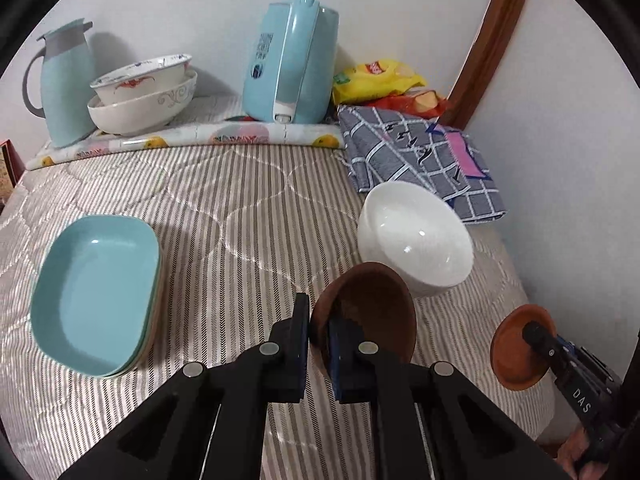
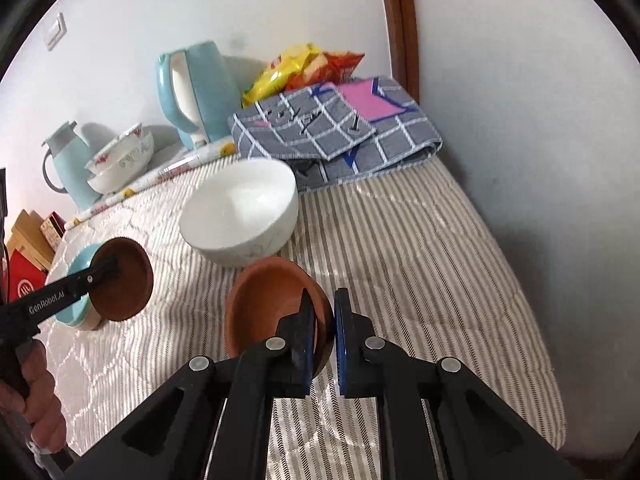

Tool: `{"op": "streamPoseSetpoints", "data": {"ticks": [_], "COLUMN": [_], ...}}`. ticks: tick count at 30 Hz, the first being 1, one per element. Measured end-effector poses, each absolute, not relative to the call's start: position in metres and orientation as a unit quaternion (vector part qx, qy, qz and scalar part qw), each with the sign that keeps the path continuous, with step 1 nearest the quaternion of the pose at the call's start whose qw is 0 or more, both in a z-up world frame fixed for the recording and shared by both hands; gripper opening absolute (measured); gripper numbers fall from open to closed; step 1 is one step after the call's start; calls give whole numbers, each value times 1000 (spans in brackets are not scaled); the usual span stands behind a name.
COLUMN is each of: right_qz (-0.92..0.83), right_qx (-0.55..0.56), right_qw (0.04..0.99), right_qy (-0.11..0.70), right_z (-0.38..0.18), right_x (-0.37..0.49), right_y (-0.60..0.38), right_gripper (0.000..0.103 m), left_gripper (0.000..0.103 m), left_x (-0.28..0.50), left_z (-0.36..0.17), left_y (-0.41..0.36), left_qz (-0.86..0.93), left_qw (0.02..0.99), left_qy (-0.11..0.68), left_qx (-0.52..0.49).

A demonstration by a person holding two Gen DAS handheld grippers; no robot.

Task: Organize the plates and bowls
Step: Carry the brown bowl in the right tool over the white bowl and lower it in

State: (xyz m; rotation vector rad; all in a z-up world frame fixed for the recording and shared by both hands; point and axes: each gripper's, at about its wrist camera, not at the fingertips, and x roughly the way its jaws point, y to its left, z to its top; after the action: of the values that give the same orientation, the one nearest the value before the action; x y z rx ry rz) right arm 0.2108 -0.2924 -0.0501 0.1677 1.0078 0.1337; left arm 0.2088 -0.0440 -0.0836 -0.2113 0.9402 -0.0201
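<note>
Left gripper (image 1: 318, 340) clamps our dark brown bowl (image 1: 372, 312) at lower centre; right gripper (image 2: 325, 338) clamps our terracotta bowl (image 2: 268, 304) likewise.

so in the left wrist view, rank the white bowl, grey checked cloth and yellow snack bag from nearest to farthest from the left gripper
From the left gripper:
1. White bowl, just ahead, to its right.
2. Grey checked cloth, behind the bowl.
3. Yellow snack bag, farthest, against the wall.
</note>
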Motion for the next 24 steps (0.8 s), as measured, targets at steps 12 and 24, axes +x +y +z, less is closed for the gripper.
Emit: {"op": "streamPoseSetpoints", "data": {"ticks": [12, 24], "right_qz": [79, 91], "right_qx": [68, 63], "right_qw": [886, 891], "right_qy": [451, 441], "right_z": [-14, -2], "right_x": [209, 217], "right_y": [-282, -266], "right_gripper": [9, 9], "left_gripper": [9, 9], "left_x": [192, 188], "left_z": [-60, -50], "left_y": [-38, -28], "left_qz": [0, 7], "left_qw": [894, 895], "left_qy": [434, 430], "left_qx": [-113, -115]}}
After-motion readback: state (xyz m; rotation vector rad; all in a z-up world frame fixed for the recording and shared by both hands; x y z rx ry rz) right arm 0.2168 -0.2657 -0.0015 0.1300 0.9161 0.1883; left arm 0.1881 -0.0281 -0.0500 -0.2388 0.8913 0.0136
